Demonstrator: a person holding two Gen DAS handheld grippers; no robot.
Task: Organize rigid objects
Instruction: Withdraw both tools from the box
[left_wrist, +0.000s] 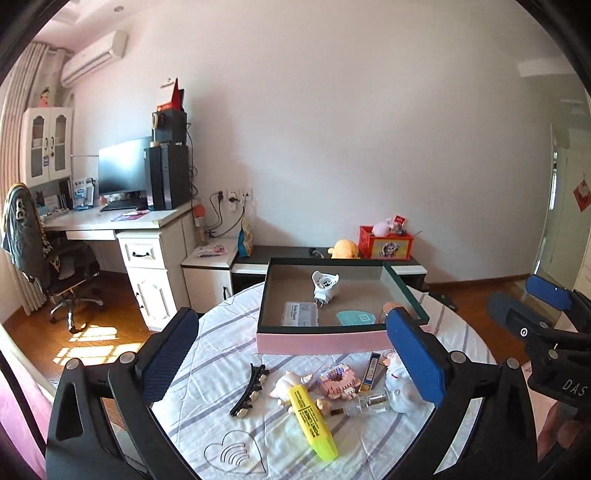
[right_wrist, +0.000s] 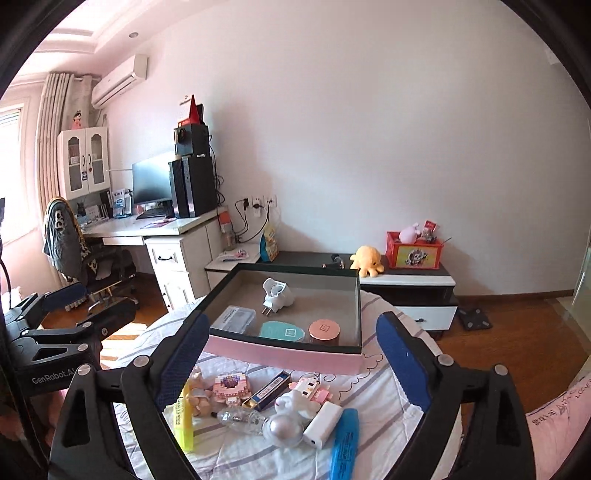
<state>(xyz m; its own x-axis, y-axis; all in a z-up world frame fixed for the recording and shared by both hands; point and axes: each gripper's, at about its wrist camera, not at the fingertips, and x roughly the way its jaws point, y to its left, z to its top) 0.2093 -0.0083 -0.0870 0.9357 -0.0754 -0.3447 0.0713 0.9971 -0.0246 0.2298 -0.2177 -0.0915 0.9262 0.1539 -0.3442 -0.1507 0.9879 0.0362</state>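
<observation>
Nearest the left wrist camera, the left gripper (left_wrist: 291, 354) hangs level above the round table, its two blue-padded fingers spread wide with nothing between them. Below it on the striped cloth (left_wrist: 221, 354) lie a yellow highlighter (left_wrist: 312, 421), a black hair clip (left_wrist: 249, 389), a pale piglet figurine (left_wrist: 288, 384), a pink block model (left_wrist: 338, 380), a clear glass bottle (left_wrist: 369, 402) on its side and a narrow blue-and-gold box (left_wrist: 370, 371). The highlighter rests partly across the piglet.

The right gripper (right_wrist: 291, 352) is held at much the same height and also points toward the wall; its fingers stand wide apart and hold nothing. Under it are a blue highlighter (right_wrist: 345, 443), a white power bank (right_wrist: 325, 424) just beside that, and a silver ball-shaped toy (right_wrist: 282, 428) touching the bottle's end. In the left view the right gripper's body shows at the right edge, well apart from the left one.

Just beyond the loose things sits the pink-fronted tray (right_wrist: 280, 354) with a dark green rim. Inside it are a white plug adapter (right_wrist: 277, 295) toward the back, a clear plastic case (right_wrist: 236, 318) at front left, a teal card (right_wrist: 282, 330) and a round pink tin (right_wrist: 324, 328) at front right.

Farther off, a low cabinet (right_wrist: 406, 278) against the wall carries a yellow plush toy (right_wrist: 365, 260) and a red box (right_wrist: 413, 253).
</observation>
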